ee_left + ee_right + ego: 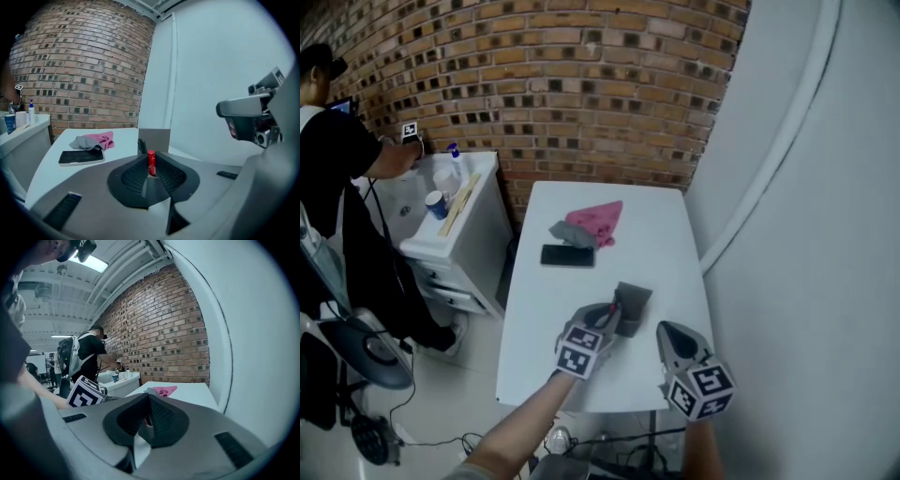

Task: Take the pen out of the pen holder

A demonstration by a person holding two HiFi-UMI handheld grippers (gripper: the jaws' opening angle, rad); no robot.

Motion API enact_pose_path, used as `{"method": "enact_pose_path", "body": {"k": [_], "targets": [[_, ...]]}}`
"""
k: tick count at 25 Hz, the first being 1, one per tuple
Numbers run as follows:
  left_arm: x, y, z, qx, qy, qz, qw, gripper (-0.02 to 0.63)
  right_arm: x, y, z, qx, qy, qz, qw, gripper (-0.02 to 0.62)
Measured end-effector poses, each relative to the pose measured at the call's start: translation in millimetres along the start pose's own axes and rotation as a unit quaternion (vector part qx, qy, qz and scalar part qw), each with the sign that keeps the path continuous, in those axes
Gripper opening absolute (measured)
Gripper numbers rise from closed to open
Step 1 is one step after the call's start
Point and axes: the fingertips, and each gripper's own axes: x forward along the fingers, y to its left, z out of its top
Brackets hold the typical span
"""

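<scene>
A grey square pen holder (pixel 633 307) stands on the white table (pixel 661 234) near its front edge. My left gripper (pixel 612 317) is at the holder's left side. In the left gripper view its pads are shut on the top of a red pen (pixel 151 164), right in front of the pen holder (pixel 154 138), and a black pen (pixel 139 146) sticks up at the holder's left edge. The red pen's lower part is hidden by the jaws. My right gripper (pixel 673 339) hovers to the right of the holder, jaws together (pixel 149 414), nothing in them.
A black phone (pixel 567 255), a grey cloth (pixel 569 232) and a pink cloth (pixel 598 221) lie on the table's far half. A person (pixel 333 178) works at a white cabinet (pixel 455 230) to the left. A white curved wall (pixel 806 234) runs along the right.
</scene>
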Motion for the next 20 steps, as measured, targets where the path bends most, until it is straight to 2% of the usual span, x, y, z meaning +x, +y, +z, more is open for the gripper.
{"method": "enact_pose_path", "body": {"k": [9,20], "targets": [[-12.7,0.0,16.4,0.008,-0.019,0.001,0.9998,0.049,-3.7,3.9,5.7,-0.003,-0.005,0.0,1.0,-0.012],[-55.2,-11.6,67.7,0.035,-0.075,-0.001,0.9966,0.048,-14.8,12.9,19.1,-0.012,-0.025,0.0,1.0,-0.011]]}}
